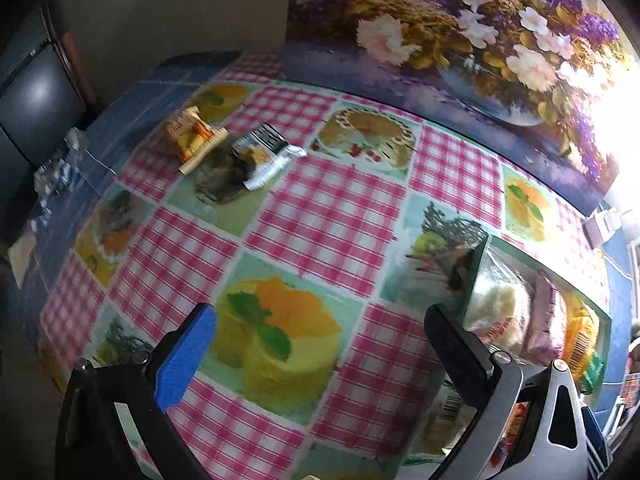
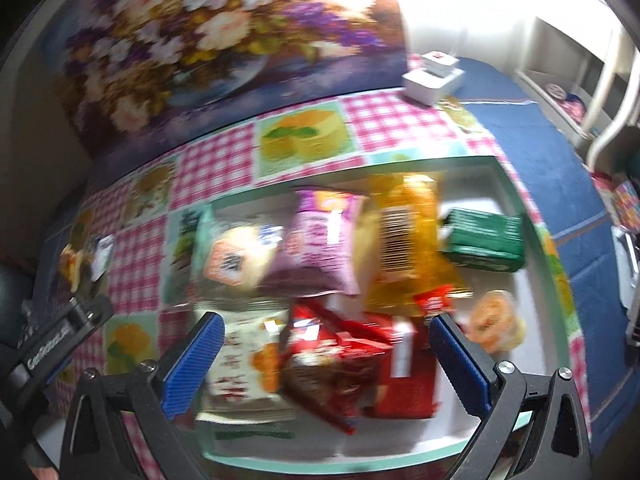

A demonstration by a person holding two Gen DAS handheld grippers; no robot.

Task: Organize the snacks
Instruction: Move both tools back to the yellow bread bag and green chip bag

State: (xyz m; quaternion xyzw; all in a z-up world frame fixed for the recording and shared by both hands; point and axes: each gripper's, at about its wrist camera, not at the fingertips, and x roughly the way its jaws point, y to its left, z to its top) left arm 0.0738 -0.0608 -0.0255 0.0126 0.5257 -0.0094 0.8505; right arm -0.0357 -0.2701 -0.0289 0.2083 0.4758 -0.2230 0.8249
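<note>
we hold the left gripper (image 1: pixel 320 344) over the checked tabletop (image 1: pixel 328 216), its jaws released and spread wide with nothing between them. two loose snack packets, an orange packet (image 1: pixel 192 136) and a black-and-white packet (image 1: pixel 266 152), lie just beside each other at the far side of the cloth. our right gripper (image 2: pixel 326 360) hangs above the mint-rimmed tray (image 2: pixel 516 184), jaws likewise released and empty. the tray holds a pink bag (image 2: pixel 324 248), a yellow bag (image 2: pixel 408 232), a green box (image 2: pixel 484 240) and red packets (image 2: pixel 360 364).
</note>
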